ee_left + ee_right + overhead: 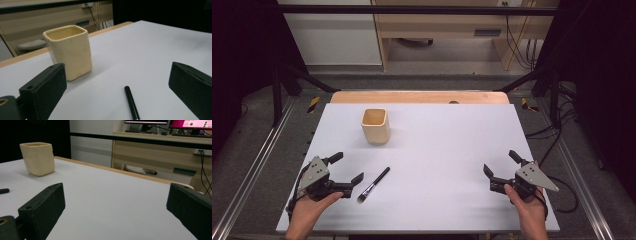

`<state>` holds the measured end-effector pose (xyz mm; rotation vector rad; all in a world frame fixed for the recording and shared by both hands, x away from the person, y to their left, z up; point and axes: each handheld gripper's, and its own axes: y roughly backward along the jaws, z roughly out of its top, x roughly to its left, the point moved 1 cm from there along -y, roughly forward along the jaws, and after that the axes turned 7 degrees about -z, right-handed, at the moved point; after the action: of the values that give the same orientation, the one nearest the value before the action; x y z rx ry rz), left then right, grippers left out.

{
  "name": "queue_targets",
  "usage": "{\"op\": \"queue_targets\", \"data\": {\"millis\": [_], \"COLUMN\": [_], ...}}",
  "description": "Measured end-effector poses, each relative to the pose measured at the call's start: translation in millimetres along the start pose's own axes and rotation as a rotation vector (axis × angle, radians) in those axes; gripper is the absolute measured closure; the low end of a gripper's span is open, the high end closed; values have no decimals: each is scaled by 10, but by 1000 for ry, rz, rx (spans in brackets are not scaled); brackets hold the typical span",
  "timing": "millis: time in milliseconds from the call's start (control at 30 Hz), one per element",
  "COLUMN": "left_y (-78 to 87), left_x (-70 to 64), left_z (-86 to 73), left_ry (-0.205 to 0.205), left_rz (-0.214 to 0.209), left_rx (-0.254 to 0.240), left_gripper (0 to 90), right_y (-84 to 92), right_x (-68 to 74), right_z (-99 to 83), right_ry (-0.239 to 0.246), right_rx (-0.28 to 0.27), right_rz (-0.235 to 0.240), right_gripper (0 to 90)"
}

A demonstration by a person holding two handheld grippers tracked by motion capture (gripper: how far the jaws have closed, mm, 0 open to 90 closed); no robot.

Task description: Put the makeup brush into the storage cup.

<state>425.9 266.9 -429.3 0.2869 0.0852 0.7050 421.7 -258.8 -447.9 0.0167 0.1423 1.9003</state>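
Nearest to me, at the front edge of the worktop, I see both hands holding their tools. My left tongs sit at the near left corner, jaws spread wide with nothing between them, resting low over the white surface. My right tongs sit at the near right, also released and holding nothing, with the jaws pointing inward and away from me. The left hand and right hand come in from the bottom edge.

Just beside the left tongs, to their right, a black-handled brush lies flat on the worktop, bristles toward me and handle angled away to the right. In the left gripper view its black handle tip lies on the sheet between the two jaws but farther out, not touching either.

Farther back, left of centre, a cream square cup stands upright, well apart from the brush and both tongs. In the left gripper view I see it just beyond the left jaw; its inside looks empty as far as I can see.

Beyond the white sheet a wooden edge of the worktop shows, then floor and a wooden desk.
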Motion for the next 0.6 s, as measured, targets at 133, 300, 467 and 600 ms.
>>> {"op": "queue_targets", "data": {"millis": [133, 300, 467, 600], "left_y": [-115, -238, -319, -370], "left_x": [-55, -124, -164, -179], "left_z": [64, 179, 261, 323], "left_ry": [3, -20, -12, -27], "left_rz": [-16, -21, -15, -10], "left_rx": [85, 199, 281, 332], "left_gripper": [20, 23, 26, 32], "right_y": [4, 22, 23, 34], "right_x": [0, 20, 46, 41], "right_z": [5, 29, 35, 40], "right_ry": [-6, -5, 1, -5], "right_rx": [-5, -13, -12, -14], "right_rz": [6, 22, 26, 23], "right_gripper": [24, 24, 24, 24]}}
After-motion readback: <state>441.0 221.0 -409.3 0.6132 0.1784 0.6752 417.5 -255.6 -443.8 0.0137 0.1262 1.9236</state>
